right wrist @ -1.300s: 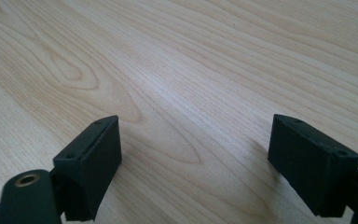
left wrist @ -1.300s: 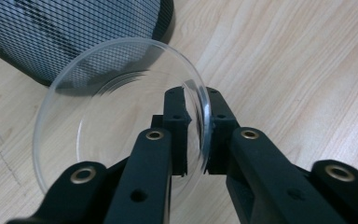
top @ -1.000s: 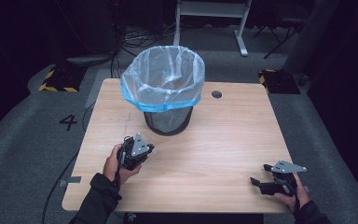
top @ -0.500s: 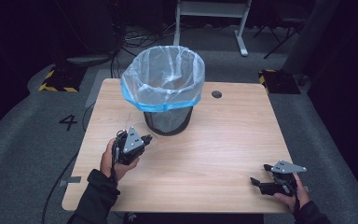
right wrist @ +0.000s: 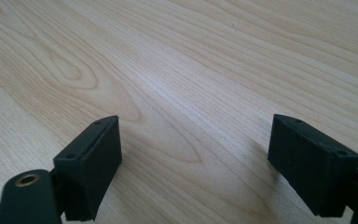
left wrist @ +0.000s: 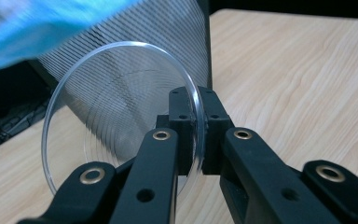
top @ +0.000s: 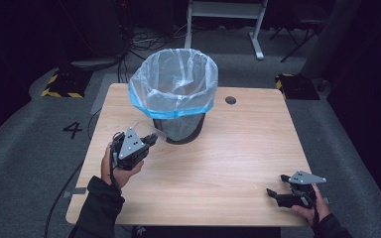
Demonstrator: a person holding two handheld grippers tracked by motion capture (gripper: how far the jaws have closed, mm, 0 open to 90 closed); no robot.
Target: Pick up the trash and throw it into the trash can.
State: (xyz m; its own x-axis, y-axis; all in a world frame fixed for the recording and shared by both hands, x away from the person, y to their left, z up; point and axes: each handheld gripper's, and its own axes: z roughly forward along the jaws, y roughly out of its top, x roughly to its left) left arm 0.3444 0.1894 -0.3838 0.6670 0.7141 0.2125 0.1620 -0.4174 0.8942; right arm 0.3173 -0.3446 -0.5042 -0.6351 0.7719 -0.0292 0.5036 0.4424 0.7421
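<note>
The left tongs [left wrist: 193,135] are pinching a clear round plastic lid [left wrist: 121,112], both pads pressed on its rim with the thin edge caught between them. In the left gripper view the lid stands nearly on edge and fans out toward 10 o'clock from the pads; its lower arc runs behind the black jaw arms and is cut off there. Through the lid the ribbed grey wall of the waste bin [left wrist: 168,51] shows, slightly warped, so the lid's own surface is hard to read apart from faint rings. A blurred blue band of the bin liner [left wrist: 42,28] crosses the top left corner.

In the high view the left tongs [top: 149,140] are held off the bench [top: 238,148] by the left hand [top: 116,168], at about 8 o'clock from the bin [top: 178,126]. The lid [top: 151,130] is only a faint glassy arc there, just beside the bin's lower wall; whether it touches the wall cannot be told. The liner [top: 173,84] is folded over the bin's rim, and the grey plate hides most of the gripper body.

The right tongs [right wrist: 193,154] stand spread wide with bare wood grain between the pads. In the high view the right tongs [top: 274,194] sit low near the bench's near right corner, at about 4 o'clock from the bin and well apart from it, in the right hand [top: 310,208], which is partly cut off by the lower edge.
</note>
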